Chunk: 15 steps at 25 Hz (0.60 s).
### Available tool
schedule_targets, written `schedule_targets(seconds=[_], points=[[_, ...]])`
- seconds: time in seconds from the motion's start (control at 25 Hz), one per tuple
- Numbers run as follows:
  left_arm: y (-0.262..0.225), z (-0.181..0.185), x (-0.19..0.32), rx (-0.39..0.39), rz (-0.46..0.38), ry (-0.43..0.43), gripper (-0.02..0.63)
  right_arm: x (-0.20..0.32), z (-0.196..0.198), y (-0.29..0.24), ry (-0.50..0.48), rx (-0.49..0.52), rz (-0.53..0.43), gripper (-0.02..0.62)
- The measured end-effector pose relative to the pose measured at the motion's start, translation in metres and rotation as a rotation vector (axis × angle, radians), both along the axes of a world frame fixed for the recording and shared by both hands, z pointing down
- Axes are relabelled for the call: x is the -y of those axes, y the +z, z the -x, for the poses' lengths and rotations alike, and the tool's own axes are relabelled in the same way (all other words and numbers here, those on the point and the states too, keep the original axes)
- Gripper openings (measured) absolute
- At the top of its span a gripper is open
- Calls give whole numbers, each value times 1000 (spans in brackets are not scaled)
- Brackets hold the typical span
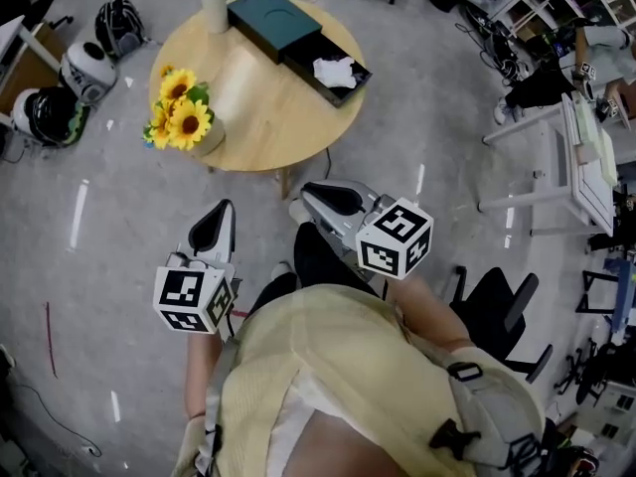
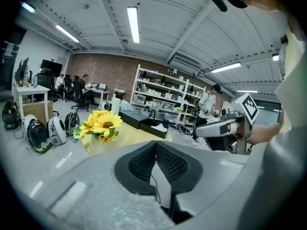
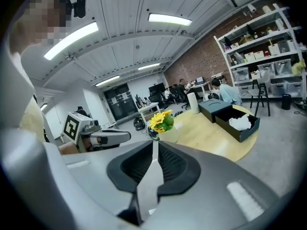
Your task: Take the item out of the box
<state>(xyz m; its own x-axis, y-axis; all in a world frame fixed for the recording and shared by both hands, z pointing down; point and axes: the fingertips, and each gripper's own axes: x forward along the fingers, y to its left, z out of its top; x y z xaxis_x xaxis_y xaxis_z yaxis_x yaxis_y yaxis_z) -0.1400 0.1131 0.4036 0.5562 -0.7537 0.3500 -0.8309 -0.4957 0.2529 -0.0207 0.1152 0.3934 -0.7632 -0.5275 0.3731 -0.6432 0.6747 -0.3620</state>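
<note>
Standing well back from the round, pale wood table (image 1: 263, 117), the person holds both tools low over the speckled grey floor (image 1: 109, 237). Left gripper (image 1: 223, 210): ribbed black pads pressed together at the tips, nothing between them. Right gripper (image 1: 314, 191): pads likewise meeting at the tips, empty. On the table's far side lies a flat, dark rectangular box (image 1: 288, 28), its shallow tray open. The item (image 1: 334, 71), white and crumpled, lies inside that tray. Yellow sunflowers (image 1: 181, 107) stand at the table's left edge, and a white cylinder (image 1: 213, 6) stands upright just beside the box.
</note>
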Motion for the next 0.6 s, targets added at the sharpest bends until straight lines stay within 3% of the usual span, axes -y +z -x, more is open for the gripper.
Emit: schedule_targets(seconds=[0.28,0.6], points=[[1,-15,35,1,27,-15,-2,49,-8,-7,-85,-24,-46,63],[5,-56,93,16,42,39,-2,111,-33,-9,-127,-56,-69,124]])
